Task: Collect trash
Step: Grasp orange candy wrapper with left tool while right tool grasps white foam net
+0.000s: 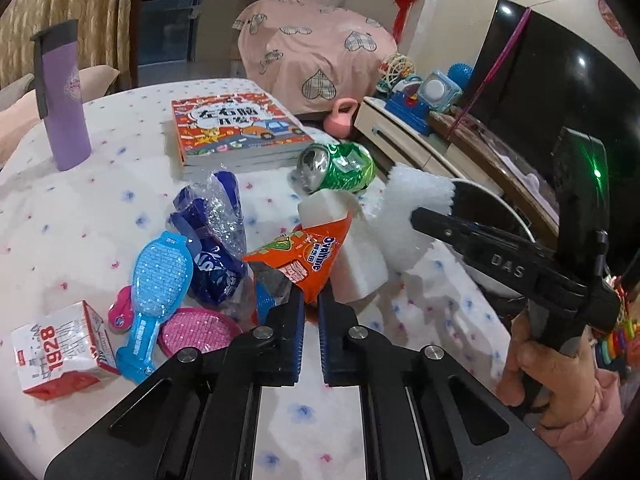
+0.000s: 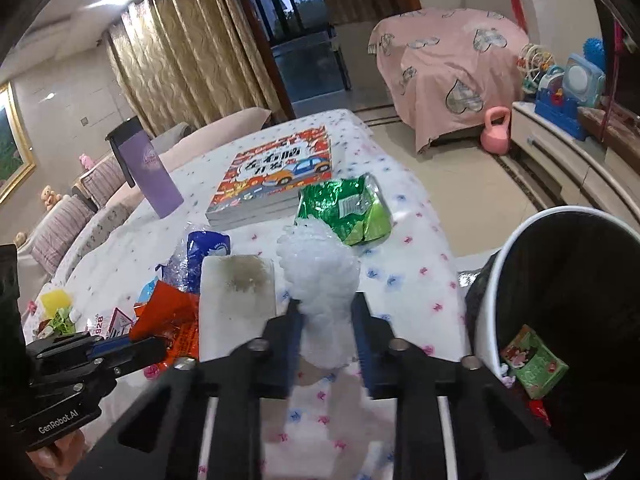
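My left gripper (image 1: pixel 311 300) is shut on the bottom corner of an orange snack wrapper (image 1: pixel 308 254), which lies on the flowered tablecloth (image 1: pixel 100 208). In the right wrist view the same gripper (image 2: pixel 154 350) pinches the orange wrapper (image 2: pixel 168 316) at lower left. My right gripper (image 2: pixel 326 314) is shut on a white crumpled plastic wad (image 2: pixel 320 276); the left wrist view shows it (image 1: pixel 434 216) holding the wad (image 1: pixel 404 220) above the table's right edge. A crushed green can (image 1: pixel 340 168) and a white foam block (image 1: pixel 362 258) lie between the two.
A white bin (image 2: pixel 494 280) stands off the table's right edge with a green carton (image 2: pixel 534 360) inside. On the table lie a blue plastic wrapper (image 1: pixel 212 240), a 1928 carton (image 1: pixel 60 348), blue (image 1: pixel 156 280) and pink (image 1: pixel 200 330) brushes, books (image 1: pixel 236 128) and a purple bottle (image 1: pixel 64 100).
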A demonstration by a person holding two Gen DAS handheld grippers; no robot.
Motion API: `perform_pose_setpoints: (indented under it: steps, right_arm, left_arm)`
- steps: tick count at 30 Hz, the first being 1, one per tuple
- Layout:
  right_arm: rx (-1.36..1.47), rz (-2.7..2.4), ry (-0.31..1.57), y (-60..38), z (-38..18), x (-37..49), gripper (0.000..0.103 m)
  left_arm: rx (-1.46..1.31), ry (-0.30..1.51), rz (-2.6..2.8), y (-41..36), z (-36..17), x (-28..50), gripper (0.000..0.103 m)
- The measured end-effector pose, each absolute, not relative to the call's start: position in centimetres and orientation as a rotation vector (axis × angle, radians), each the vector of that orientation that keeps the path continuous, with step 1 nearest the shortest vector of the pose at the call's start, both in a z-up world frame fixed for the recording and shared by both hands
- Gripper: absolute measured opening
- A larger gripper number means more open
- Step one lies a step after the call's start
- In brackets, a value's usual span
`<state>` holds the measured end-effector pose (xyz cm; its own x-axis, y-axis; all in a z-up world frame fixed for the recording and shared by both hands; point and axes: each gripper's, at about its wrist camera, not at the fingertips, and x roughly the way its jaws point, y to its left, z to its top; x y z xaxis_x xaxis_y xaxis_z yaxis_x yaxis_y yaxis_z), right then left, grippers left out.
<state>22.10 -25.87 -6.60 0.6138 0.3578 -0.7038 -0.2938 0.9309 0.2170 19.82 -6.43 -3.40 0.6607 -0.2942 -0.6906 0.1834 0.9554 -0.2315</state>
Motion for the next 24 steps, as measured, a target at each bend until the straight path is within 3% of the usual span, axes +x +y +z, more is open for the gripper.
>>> perform_pose_setpoints:
  steps: [10,24]
  right_arm:
    - [0.168,0.353,0.764,-28.9,-4.0,17.6,0.02]
    - [0.221,0.291,0.715,-33.0,-2.0,12.3,0.02]
  left_arm:
    - [-0.189,0.749,-0.295,-6.0,-0.8,17.0,0.005]
    - [-0.144,0.718,-0.424,-11.2,1.0,14.7,0.005]
